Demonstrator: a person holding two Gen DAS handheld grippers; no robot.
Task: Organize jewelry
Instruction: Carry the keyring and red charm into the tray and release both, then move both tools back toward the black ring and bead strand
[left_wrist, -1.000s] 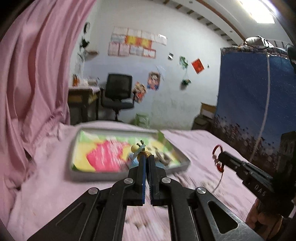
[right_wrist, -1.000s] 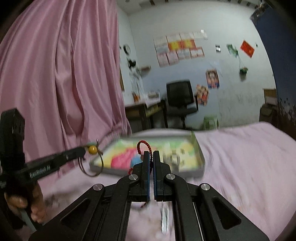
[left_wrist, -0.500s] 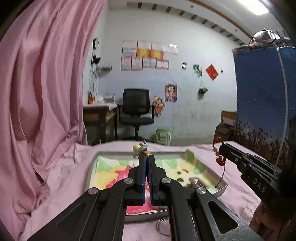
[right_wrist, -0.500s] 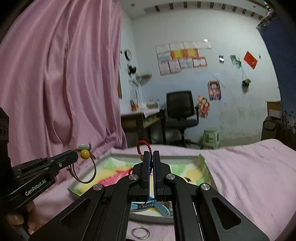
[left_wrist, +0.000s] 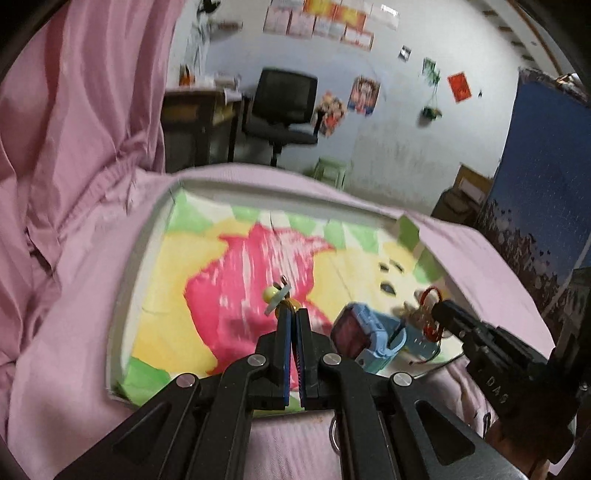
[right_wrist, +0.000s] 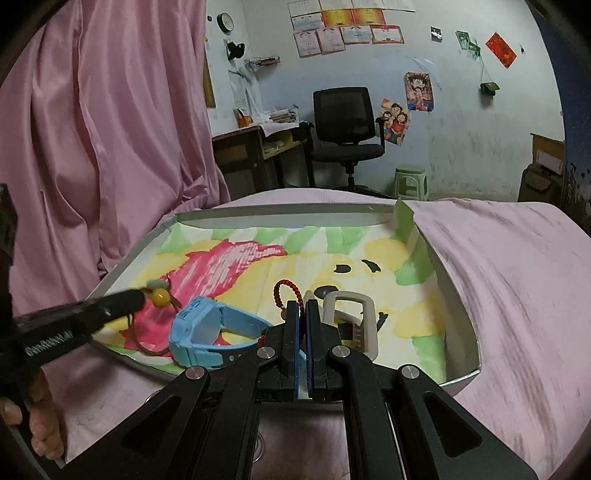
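Pink bedsheet (right_wrist: 498, 266) under a shallow white tray (right_wrist: 461, 306) lined with a bright pink, yellow and green drawing. Left gripper (left_wrist: 291, 314) pressed shut on a cord bracelet (left_wrist: 275, 295) with a yellow bead, held above the tray's pink patch, at about 9 o'clock from the blue watch (right_wrist: 207, 332). Right gripper (right_wrist: 302, 306) pinched shut on a red beaded bracelet (right_wrist: 286, 291), its loop poking up between the fingers, low over the tray's near edge. Blue watch lying inside the tray at 6 o'clock, just beside a white buckle-like piece (right_wrist: 351, 321) at 5 o'clock. Silver ring (left_wrist: 334, 435) on the sheet just outside the tray's near rim, partly hidden by the gripper arms.

Risks, as judged: early release near the rim, letting a bracelet slide onto the sheet; dangling cord catching on the watch strap and dragging it; both grippers crowding the same corner and knocking together; cord tangling round a finger on opening.
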